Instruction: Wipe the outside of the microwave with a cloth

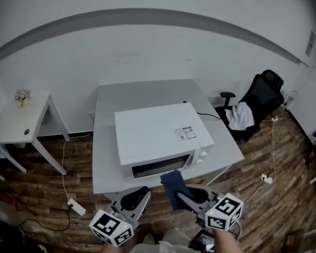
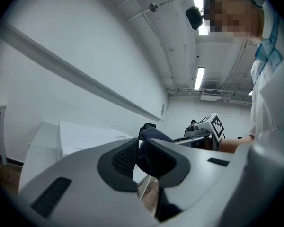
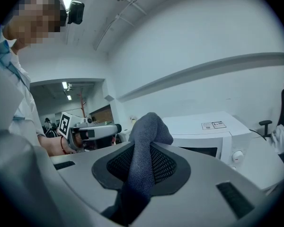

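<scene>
My right claw (image 1: 182, 196) is pinching the dark blue cloth (image 1: 172, 182), the fabric bunched up above the pads, just in front of the door of the white microwave (image 1: 158, 133) on the grey table (image 1: 147, 91). My left claw (image 1: 139, 196) hangs beside it, off the table's near edge, its jaws a narrow slit apart with nothing between them.
</scene>
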The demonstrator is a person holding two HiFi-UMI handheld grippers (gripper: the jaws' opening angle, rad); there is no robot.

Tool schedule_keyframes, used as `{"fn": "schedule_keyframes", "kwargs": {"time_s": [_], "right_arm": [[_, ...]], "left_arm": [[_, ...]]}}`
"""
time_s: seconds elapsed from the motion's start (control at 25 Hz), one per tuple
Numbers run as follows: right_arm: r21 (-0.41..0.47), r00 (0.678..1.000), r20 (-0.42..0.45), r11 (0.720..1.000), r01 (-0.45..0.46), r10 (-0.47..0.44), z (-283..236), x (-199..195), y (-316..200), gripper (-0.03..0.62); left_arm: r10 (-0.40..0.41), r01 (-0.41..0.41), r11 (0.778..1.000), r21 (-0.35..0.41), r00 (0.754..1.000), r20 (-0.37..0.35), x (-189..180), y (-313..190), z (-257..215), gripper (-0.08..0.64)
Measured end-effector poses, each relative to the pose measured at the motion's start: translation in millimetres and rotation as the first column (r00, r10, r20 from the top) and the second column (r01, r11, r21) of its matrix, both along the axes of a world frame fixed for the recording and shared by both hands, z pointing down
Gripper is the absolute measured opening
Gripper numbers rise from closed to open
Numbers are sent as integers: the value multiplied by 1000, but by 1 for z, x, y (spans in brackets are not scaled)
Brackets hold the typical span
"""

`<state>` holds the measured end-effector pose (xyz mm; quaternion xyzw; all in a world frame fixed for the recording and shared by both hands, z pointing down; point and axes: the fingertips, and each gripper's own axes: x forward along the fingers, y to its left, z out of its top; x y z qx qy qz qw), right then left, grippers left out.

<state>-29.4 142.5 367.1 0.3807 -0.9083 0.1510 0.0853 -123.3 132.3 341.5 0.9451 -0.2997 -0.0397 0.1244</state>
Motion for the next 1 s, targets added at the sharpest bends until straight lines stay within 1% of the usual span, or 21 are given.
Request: {"fn": "schedule_keyframes", "kwargs": {"time_s": [0.16, 0.32, 0.64, 0.8, 0.92, 1.0], "right_arm": [[-3, 1000, -8, 1000, -20, 20, 2, 10, -13, 97], [-7, 998, -18, 998, -56, 56, 1, 33, -37, 97], [0, 990, -39, 991, -132, 132, -10, 91, -113, 97], [-8, 976, -106, 982, -189, 188, -12, 126, -154, 97], [-16, 955, -172, 968, -249, 243, -8, 155, -184, 97], [-34, 943, -199, 960, -279, 267, -1, 171, -202, 97]], "left_arm": [[8, -8, 1000, -10, 1000, -1, 7, -11, 4, 43], [15, -15, 1000, -16, 1000, 4, 19, -26, 3, 43], [-6, 6, 1000, 17, 1000, 11, 47, -84, -19, 43], [-25, 25, 999, 27, 1000, 17, 62, -108, -27, 43], [-49, 48, 998, 27, 999, 18, 69, -122, -29, 43], [-66, 66, 998, 22, 998, 21, 73, -129, -27, 44]]}}
